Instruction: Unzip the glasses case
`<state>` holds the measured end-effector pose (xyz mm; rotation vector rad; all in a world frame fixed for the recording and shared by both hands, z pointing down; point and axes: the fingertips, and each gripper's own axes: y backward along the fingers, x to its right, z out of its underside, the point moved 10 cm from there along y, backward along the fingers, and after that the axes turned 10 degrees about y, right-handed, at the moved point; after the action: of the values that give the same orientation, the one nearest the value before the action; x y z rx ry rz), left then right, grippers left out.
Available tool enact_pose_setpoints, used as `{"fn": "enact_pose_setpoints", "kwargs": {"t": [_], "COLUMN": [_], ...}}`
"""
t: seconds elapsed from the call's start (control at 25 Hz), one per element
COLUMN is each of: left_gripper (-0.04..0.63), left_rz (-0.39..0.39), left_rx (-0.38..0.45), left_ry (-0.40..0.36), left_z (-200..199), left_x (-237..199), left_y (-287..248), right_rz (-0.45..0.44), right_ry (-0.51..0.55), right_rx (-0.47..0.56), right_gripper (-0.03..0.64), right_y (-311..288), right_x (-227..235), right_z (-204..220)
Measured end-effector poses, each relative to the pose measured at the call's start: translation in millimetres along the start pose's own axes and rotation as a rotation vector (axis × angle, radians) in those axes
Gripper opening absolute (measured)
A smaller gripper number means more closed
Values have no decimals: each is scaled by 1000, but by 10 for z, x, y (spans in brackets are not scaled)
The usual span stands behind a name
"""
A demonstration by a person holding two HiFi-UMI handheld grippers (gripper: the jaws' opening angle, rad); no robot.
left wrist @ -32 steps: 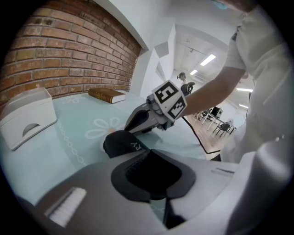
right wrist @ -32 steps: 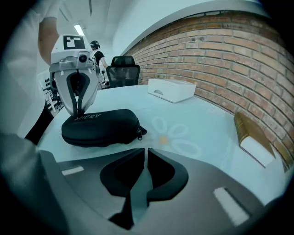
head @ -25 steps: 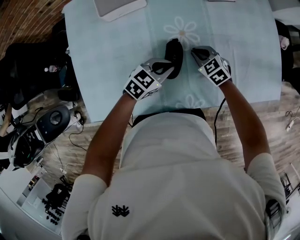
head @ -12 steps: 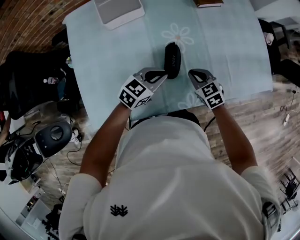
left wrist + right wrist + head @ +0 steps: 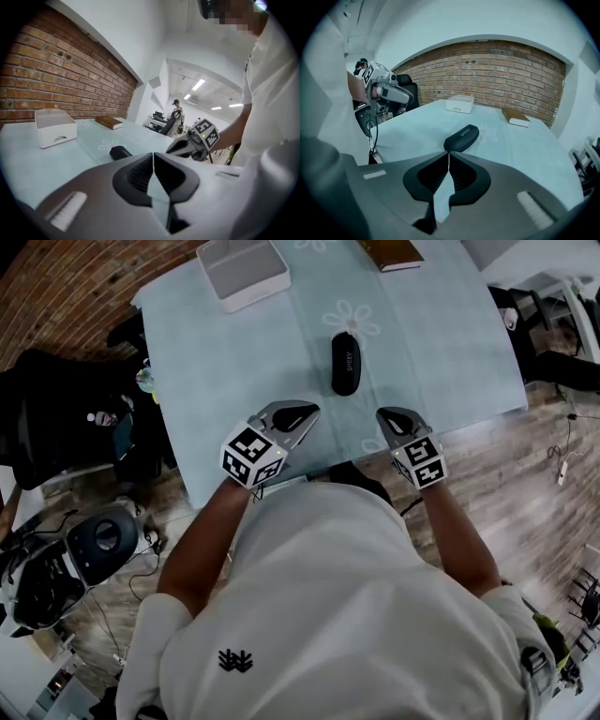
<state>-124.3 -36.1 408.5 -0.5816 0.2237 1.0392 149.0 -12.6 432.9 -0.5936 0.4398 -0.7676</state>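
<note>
The black glasses case (image 5: 345,363) lies by itself on the pale blue worktop (image 5: 450,343), just below a printed daisy. A second ago the left hand-held gripper (image 5: 302,412) sat against the case's near end, with the right hand-held gripper (image 5: 386,418) close beside it. Both have since drawn back toward the near edge, apart from the case, jaws pressed together on nothing. A white box (image 5: 242,271) and a book (image 5: 391,251) sit at the far side.
</note>
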Motion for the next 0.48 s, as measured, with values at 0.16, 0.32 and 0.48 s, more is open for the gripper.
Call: {"fn": "enact_pose_setpoints", "kwargs": {"t": [0.16,0.32,0.48], "left_gripper": [57,57,55], "left_rz": [16,23,2], "left_rx": [78,119,110], "left_ry": [0,1,-13], "left_z": [5,69,171], "left_x": [167,317,420], "left_y": [352,697,952], "right_rz": [40,60,63], "right_ry": [-15,-23,-30], "right_rx": [31,47,62], "right_gripper": [8,5,2], "right_y": [204,358,482], "right_x": [-297,-607,-882], "right_z": [-81,-129,-162]}}
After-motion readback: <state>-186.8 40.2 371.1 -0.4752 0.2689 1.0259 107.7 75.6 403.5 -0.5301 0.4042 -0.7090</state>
